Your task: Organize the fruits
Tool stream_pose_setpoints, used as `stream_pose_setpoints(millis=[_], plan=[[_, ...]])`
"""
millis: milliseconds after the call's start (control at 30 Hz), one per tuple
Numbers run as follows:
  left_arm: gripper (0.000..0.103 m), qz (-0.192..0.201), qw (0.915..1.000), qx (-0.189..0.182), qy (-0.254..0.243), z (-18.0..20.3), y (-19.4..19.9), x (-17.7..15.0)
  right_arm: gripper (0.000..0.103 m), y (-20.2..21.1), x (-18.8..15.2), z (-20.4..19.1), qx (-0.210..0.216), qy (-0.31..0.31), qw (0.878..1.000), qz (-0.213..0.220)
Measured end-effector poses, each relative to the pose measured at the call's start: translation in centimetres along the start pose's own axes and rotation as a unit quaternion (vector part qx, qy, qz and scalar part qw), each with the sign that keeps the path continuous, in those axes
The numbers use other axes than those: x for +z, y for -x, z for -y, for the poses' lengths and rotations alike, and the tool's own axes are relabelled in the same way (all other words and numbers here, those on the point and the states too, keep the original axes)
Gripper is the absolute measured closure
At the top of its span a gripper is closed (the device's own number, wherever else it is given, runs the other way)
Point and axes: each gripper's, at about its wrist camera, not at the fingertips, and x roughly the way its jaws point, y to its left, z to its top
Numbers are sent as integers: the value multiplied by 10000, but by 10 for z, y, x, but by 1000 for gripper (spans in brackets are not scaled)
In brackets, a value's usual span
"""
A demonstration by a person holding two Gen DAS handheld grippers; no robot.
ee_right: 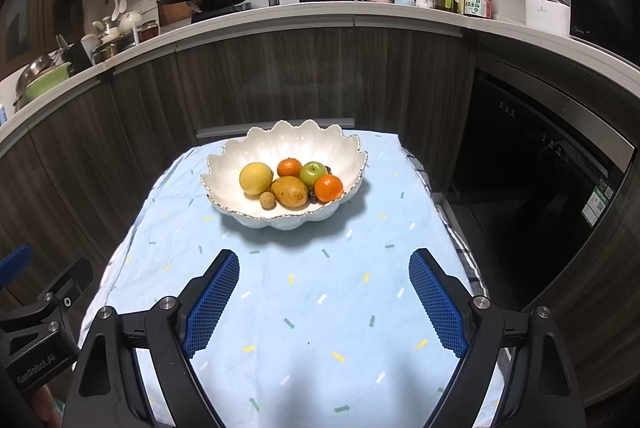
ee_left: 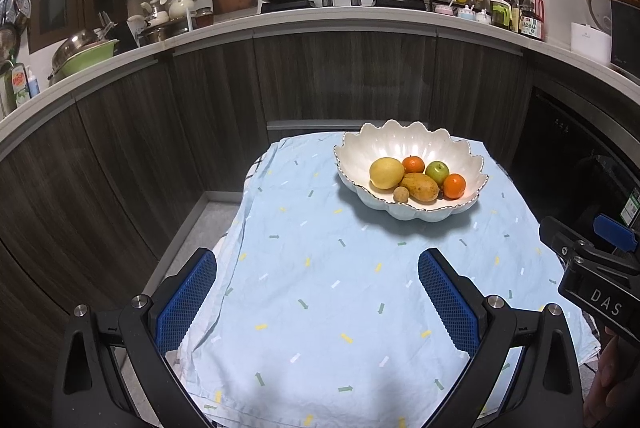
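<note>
Your left gripper [ee_left: 318,302] and right gripper [ee_right: 324,298] both hover released, fingers spread, over the blue-clothed surface [ee_right: 304,308] near the white scalloped fruit bowl [ee_right: 296,144].

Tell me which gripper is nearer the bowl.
Right, slightly. The right gripper faces the bowl nearly head-on; the left gripper sits back with the bowl ahead and to its right.

A glossy ceramic-looking bowl [ee_right: 256,152] sits on a matt, creased cloth [ee_right: 304,308] before dark wood-grain cabinets [ee_right: 280,76].
</note>
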Motion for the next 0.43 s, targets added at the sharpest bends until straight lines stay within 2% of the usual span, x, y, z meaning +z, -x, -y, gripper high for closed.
stream_pose_setpoints(millis=[433], plan=[[0,-68,10000,-20,11,0,-6,-3,15,-6,-1,0,-5,-10,10000,-95]])
